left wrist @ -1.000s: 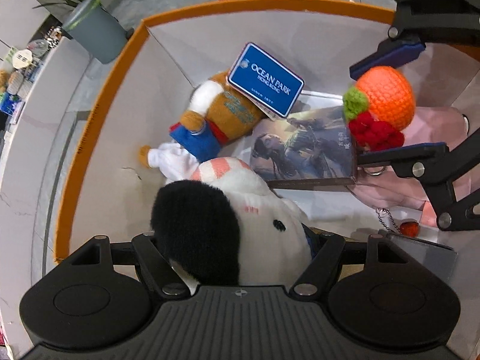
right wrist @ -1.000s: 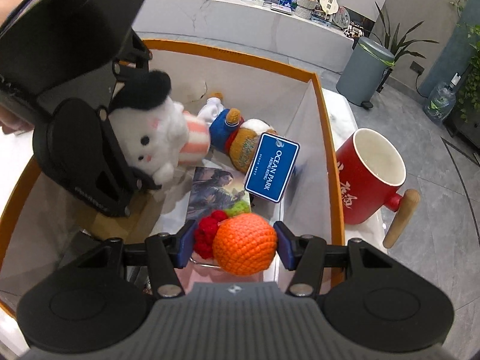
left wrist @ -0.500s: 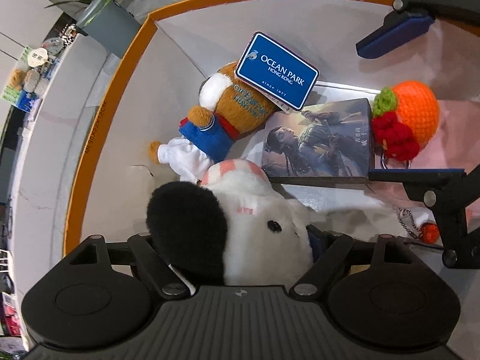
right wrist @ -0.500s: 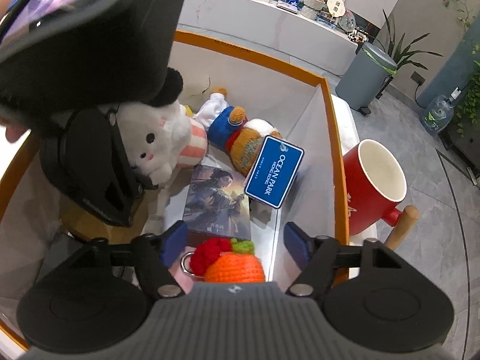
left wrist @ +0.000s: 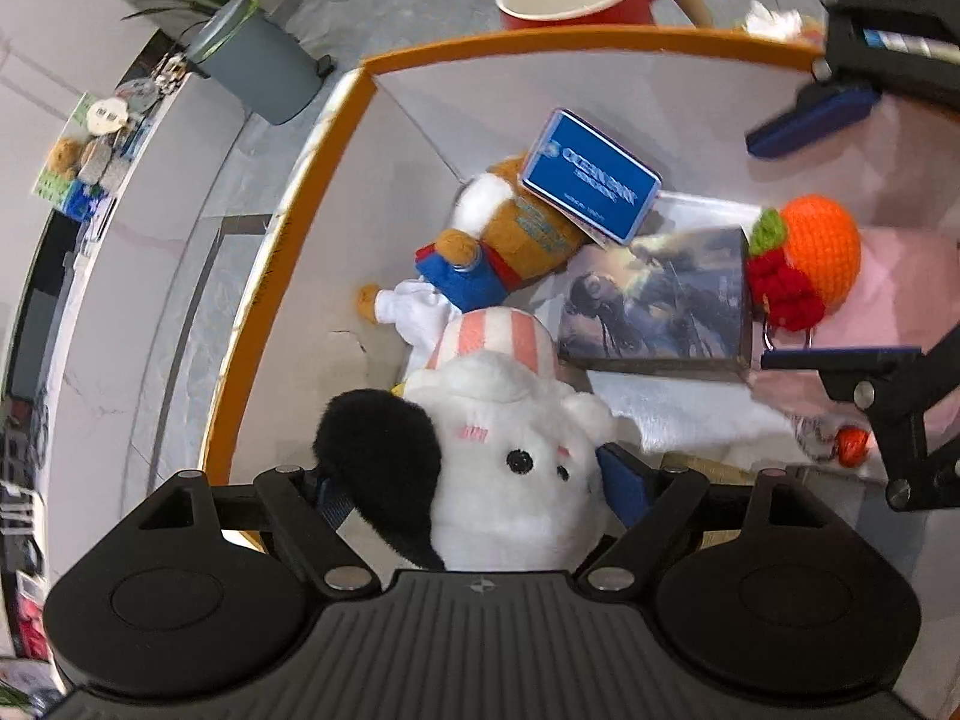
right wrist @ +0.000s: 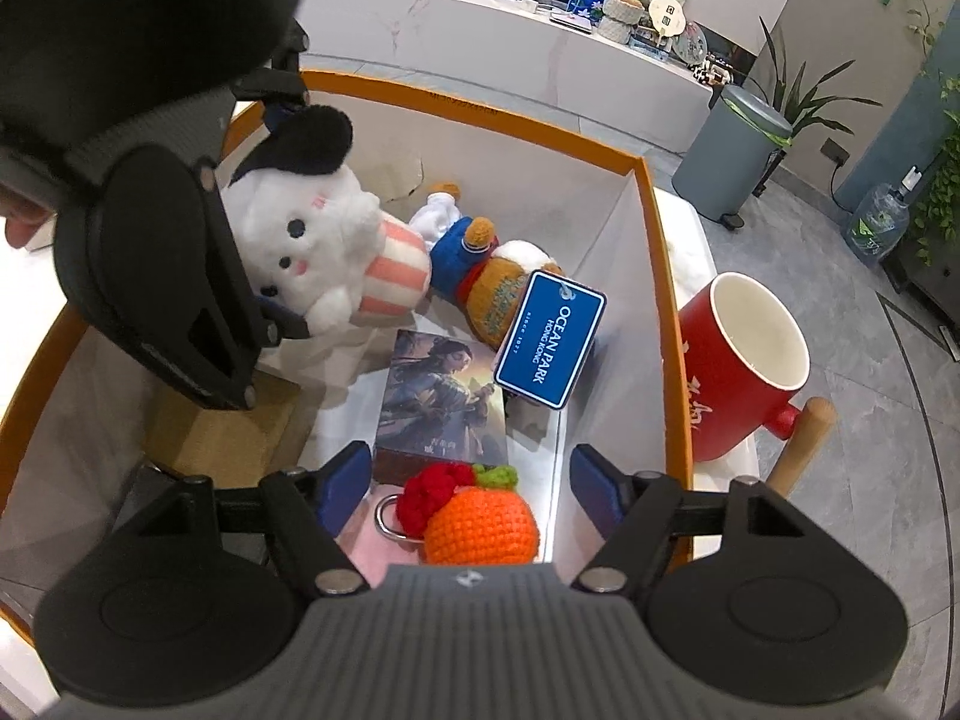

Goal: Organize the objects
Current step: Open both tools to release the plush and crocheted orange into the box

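My left gripper (left wrist: 480, 480) is shut on a white plush toy with a black ear (left wrist: 504, 468) and holds it inside the orange-rimmed white box (left wrist: 288, 228); the plush also shows in the right wrist view (right wrist: 318, 240). My right gripper (right wrist: 471, 480) is open over the box. The crocheted orange keychain (right wrist: 480, 525) lies loose between its fingers on a pink item, beside a picture box (right wrist: 444, 402). In the left wrist view the keychain (left wrist: 816, 255) rests free of the right gripper's blue pads.
A brown plush with a blue Ocean Park tag (right wrist: 549, 339) lies in the box's far corner. A red mug with a wooden handle (right wrist: 744, 372) stands outside the box's right wall. A grey bin (right wrist: 738, 156) and a white counter are beyond.
My right gripper opened and let go of the orange keychain, which dropped onto the pink item in the box. My left gripper kept hold of the white plush and pulled back slightly.
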